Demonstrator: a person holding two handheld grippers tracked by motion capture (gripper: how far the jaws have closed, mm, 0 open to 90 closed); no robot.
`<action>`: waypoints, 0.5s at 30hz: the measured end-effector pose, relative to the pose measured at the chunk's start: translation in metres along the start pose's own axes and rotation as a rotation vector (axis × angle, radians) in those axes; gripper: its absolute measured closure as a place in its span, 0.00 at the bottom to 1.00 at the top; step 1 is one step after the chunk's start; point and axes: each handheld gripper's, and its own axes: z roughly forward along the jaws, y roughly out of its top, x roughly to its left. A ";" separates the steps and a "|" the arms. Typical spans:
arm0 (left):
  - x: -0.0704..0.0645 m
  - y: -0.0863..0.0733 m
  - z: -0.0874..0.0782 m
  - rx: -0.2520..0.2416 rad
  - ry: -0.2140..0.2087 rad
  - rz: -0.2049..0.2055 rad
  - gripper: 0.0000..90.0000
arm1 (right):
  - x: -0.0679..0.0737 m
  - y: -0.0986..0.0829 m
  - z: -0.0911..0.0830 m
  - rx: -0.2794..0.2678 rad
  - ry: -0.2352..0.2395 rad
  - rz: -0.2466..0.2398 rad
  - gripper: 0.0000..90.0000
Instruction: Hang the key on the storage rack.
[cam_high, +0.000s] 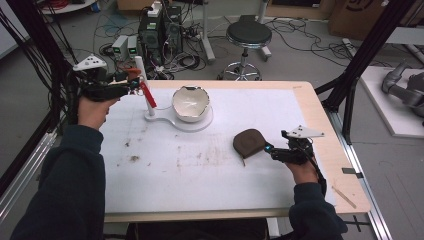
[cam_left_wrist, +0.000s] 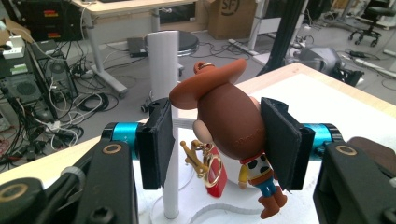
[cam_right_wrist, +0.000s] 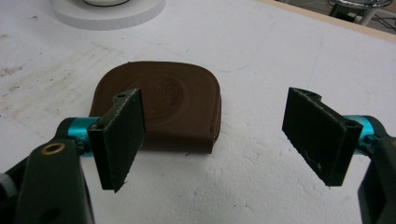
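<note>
A cowboy figure keychain (cam_left_wrist: 229, 126) with a brown hat, a gold ring and a red tag (cam_left_wrist: 217, 175) hangs tilted in my left gripper (cam_left_wrist: 217, 140), which is shut on its head. In the high view that gripper (cam_high: 133, 83) holds the figure (cam_high: 133, 75) at the far left of the table, right beside the white post (cam_high: 141, 75) of a stand. A white bowl (cam_high: 190, 103) sits on the stand's base (cam_high: 200, 125). A brown leather pouch (cam_right_wrist: 159, 109) lies flat on the white mat, just ahead of my right gripper (cam_right_wrist: 215, 112), which is open. The same pouch (cam_high: 249, 141) and right gripper (cam_high: 270, 150) sit right of centre.
The white mat (cam_high: 200, 170) has brown smudges near its middle and left. The wooden table edge (cam_high: 345, 165) runs along the right. Behind the table on the floor stand a black stool (cam_high: 248, 35), computer cases (cam_high: 160, 30) and tangled cables.
</note>
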 end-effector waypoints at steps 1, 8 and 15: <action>0.002 0.000 0.001 0.002 0.003 -0.003 0.51 | 0.000 0.000 0.000 -0.001 0.001 0.000 0.24; 0.010 -0.003 0.003 -0.010 0.029 -0.039 0.51 | -0.001 -0.002 -0.001 0.000 -0.002 0.001 0.24; 0.018 -0.014 0.003 0.002 0.063 -0.068 0.51 | -0.001 -0.002 -0.001 0.004 0.001 -0.001 0.24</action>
